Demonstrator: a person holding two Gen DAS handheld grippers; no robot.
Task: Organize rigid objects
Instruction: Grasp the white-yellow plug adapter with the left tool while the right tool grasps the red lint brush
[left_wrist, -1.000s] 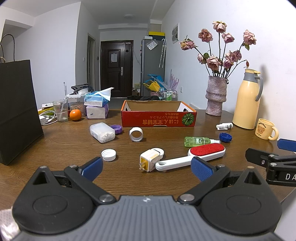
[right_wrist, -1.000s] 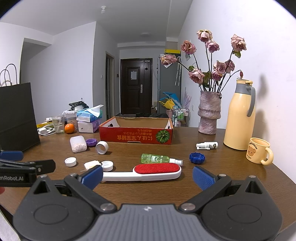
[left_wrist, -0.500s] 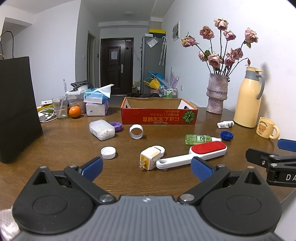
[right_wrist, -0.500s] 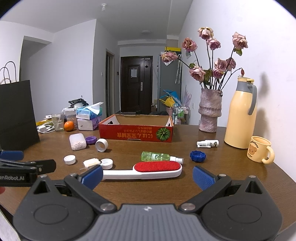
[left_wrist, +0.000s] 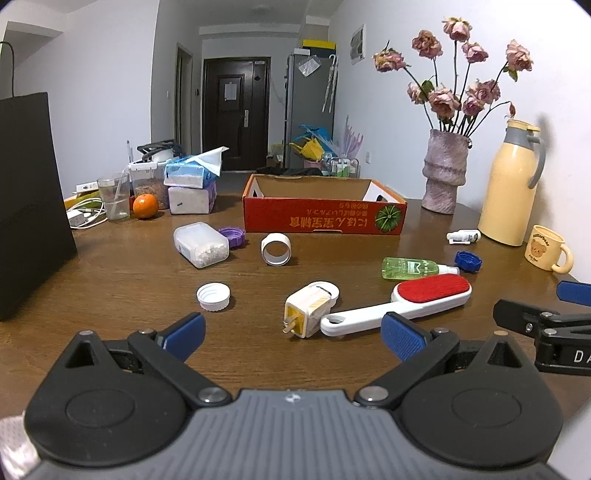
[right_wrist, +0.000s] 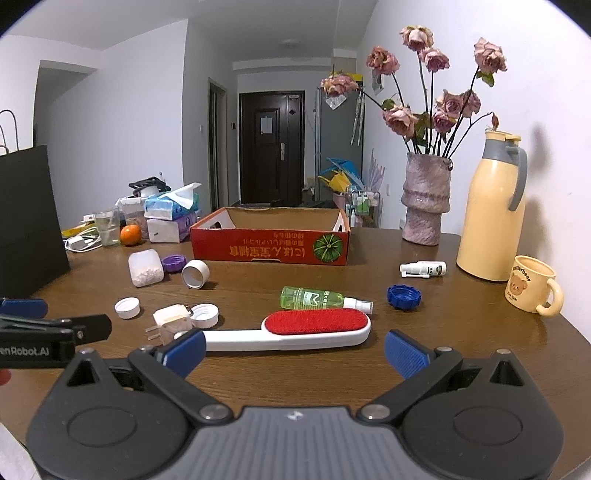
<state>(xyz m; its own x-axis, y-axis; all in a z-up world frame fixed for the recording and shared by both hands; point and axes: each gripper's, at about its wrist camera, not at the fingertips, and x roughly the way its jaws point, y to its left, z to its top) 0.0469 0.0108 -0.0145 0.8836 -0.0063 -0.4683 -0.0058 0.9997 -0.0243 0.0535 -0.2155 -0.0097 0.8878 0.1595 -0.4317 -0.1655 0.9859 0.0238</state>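
Small items lie scattered on a brown wooden table (left_wrist: 110, 280): a white lint brush with a red pad (left_wrist: 399, 304) (right_wrist: 295, 330), a white plug adapter (left_wrist: 304, 310) (right_wrist: 170, 320), a green spray bottle (left_wrist: 413, 266) (right_wrist: 317, 298), a blue cap (right_wrist: 403, 296), white caps (left_wrist: 213, 296), a tape ring (left_wrist: 276, 250), a clear pill box (left_wrist: 201, 244). An open red cardboard box (left_wrist: 325, 218) (right_wrist: 269, 247) stands behind them. My left gripper (left_wrist: 293, 334) is open, just short of the adapter. My right gripper (right_wrist: 293, 350) is open, just short of the brush.
A black paper bag (left_wrist: 26, 199) stands at the left. At the right stand a vase of dried roses (right_wrist: 424, 199), a yellow thermos (right_wrist: 491, 210) and a bear mug (right_wrist: 532, 290). Tissue boxes, a glass and an orange (left_wrist: 145, 206) sit at the back left.
Both grippers have edged forward and slightly lower toward the items; the brush and adapter look nearer. Nothing on the table has moved.
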